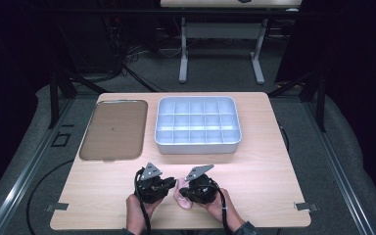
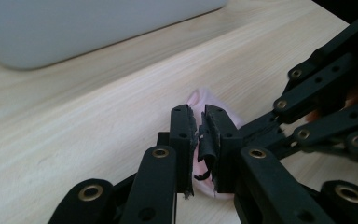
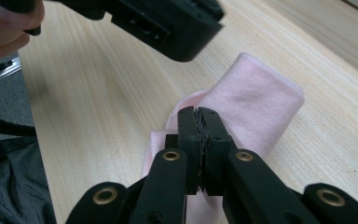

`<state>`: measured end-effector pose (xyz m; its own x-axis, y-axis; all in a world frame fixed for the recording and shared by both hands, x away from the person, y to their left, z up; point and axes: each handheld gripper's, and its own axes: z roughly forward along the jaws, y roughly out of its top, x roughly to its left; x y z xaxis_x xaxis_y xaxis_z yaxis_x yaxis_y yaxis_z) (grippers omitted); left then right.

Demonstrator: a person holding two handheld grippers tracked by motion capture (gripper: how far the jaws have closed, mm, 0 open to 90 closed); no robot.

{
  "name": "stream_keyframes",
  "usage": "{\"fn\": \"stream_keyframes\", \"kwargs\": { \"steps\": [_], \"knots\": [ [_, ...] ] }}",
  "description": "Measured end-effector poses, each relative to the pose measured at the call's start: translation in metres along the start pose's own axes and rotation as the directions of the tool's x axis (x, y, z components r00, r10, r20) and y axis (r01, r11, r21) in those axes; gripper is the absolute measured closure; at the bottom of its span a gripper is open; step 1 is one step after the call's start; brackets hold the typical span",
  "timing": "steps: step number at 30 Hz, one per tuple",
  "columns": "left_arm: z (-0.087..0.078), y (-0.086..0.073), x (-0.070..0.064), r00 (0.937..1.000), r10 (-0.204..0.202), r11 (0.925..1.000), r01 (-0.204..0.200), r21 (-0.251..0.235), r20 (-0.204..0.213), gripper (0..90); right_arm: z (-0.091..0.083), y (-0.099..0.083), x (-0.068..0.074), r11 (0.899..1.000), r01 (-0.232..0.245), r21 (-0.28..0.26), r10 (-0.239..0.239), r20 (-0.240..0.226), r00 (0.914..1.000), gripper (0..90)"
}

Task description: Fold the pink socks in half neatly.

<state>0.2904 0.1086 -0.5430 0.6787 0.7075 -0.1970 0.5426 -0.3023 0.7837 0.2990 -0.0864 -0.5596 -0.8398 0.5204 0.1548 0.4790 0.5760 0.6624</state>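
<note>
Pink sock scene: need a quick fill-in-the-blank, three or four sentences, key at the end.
1. Both grippers are closed on a ____ sock.
2. The divided grey organizer box holds ____ items.
3. The brown flat lid lies to the ____ of the box in the high view.
4. The sock lies on a ____ table.

Missing words: pink; no; left; wooden

The bench [image 1: 254, 161] is pale wood with a fine straight grain. At its 12 o'clock a compartment tray [image 1: 197, 146] is pale blue-grey; at 10 o'clock a flat lid [image 1: 113, 129] is dull olive-brown. At 6 o'clock a ribbed sock [image 3: 256, 107] is soft pink, between the black left gripper [image 2: 200, 135] and the black right gripper [image 3: 199, 123], both with brass-coloured rivets.
</note>
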Motion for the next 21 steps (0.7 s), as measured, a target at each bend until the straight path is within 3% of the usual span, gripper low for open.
{"fn": "stream_keyframes", "kwargs": {
  "steps": [3,7,12,21],
  "knots": [
    [0.008,0.008,0.000,0.9997,0.002,1.0000,-0.002,0.002,0.026,79.3,0.001,0.000,0.001,1.000,0.001,-0.003,-0.001,0.006,1.0000,88.9],
    [0.023,0.012,0.002,0.9985,0.011,0.9985,-0.013,0.054,0.053,79.3,0.001,-0.001,0.001,1.000,0.007,0.000,-0.007,0.013,0.9999,88.9],
    [0.035,0.008,0.002,0.9995,0.023,0.9929,-0.026,0.116,0.023,83.1,0.001,-0.002,0.003,1.000,0.007,-0.014,-0.007,0.017,0.9998,89.0],
    [0.040,0.002,0.001,0.9990,0.043,0.9902,-0.041,0.134,-0.012,87.6,-0.005,-0.002,0.005,1.000,0.025,-0.013,-0.025,0.011,0.9996,82.7]
  ]
}}
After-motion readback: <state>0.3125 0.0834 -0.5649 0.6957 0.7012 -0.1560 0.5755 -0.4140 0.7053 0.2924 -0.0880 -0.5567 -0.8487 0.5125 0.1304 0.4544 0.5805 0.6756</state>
